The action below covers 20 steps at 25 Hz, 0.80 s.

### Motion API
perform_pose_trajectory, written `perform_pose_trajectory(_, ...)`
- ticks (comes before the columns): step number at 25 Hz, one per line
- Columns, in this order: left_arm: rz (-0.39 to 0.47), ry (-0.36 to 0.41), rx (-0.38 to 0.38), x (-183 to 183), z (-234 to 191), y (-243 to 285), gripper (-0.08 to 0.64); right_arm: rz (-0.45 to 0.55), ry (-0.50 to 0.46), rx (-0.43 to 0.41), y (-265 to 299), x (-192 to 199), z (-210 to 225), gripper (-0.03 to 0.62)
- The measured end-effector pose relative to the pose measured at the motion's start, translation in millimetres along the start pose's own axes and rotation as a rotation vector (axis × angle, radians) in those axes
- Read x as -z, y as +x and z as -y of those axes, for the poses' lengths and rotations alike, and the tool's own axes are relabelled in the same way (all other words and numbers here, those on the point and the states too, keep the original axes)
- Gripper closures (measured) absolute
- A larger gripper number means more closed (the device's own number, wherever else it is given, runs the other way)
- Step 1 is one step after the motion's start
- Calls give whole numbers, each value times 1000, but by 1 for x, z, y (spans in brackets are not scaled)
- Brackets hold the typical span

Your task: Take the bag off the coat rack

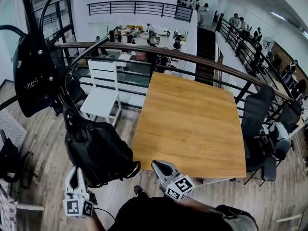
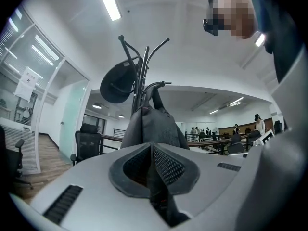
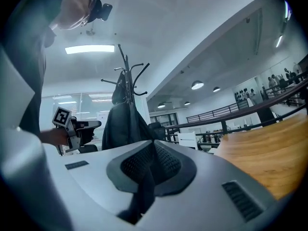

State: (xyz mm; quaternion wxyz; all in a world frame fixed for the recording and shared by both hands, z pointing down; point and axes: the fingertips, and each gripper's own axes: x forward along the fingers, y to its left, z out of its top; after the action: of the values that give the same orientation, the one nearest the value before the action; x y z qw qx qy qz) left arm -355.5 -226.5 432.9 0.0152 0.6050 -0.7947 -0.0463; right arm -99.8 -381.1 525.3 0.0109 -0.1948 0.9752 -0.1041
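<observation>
Closest to the head camera, the left claw (image 1: 74, 171) and the right claw (image 1: 157, 164) sit low in the frame, each carrying its cube of square markers. In its own view the left claw has its jaws pressed together with nothing between them. The right claw's jaws are closed the same way and are also empty.

Just above the left claw's tips in the head view hangs the bag (image 1: 98, 150), black and bulging. It is on the coat rack (image 1: 32, 18), suspended by its top from one of the curved black arms, its body clear of the wooden floor (image 1: 43, 143). In the left gripper view the bag fills the space straight ahead of the closed jaws; whether the tips touch it cannot be told. The right claw is off to the bag's right, at the near edge of the desk (image 1: 192, 124), whose top is bare light wood.

Higher on the rack hangs a second dark item (image 1: 32, 78) with small pale print on it. The rack's hooks spread above it toward the ceiling.

Beyond the bag stands a white chair (image 1: 103, 90), by the desk's far left corner. Black office chairs (image 1: 257, 112) line the desk's right side. Behind them a curved railing (image 1: 192, 57) edges the platform, with a lower floor of desks and distant people past it.
</observation>
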Motion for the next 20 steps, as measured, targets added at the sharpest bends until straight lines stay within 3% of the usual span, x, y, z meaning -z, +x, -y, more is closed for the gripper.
perform_pose_trajectory(7,50,103,-108,-41,-26,6,541,18,-11,-198,71,-29,-4,557)
perform_pose_trajectory(10,41,105,-160,-43,-31,-6,541,48,12,-319,86,-47,-19,552)
perform_pose_trajectory(11,36,96,-173,-43,-32,-10,537,54,10,-359,91,-53,-26,540)
perform_pose_trajectory(13,32,83,-177,-45,-33,-14,486,59,-7,-419,101,-64,-38,431)
perform_pose_trajectory(17,42,84,-154,-42,-40,-9,427,61,-43,-473,125,-70,-43,402)
perform_pose_trajectory(20,17,61,-145,-32,-37,-16,394,34,-4,-534,134,-71,-50,366)
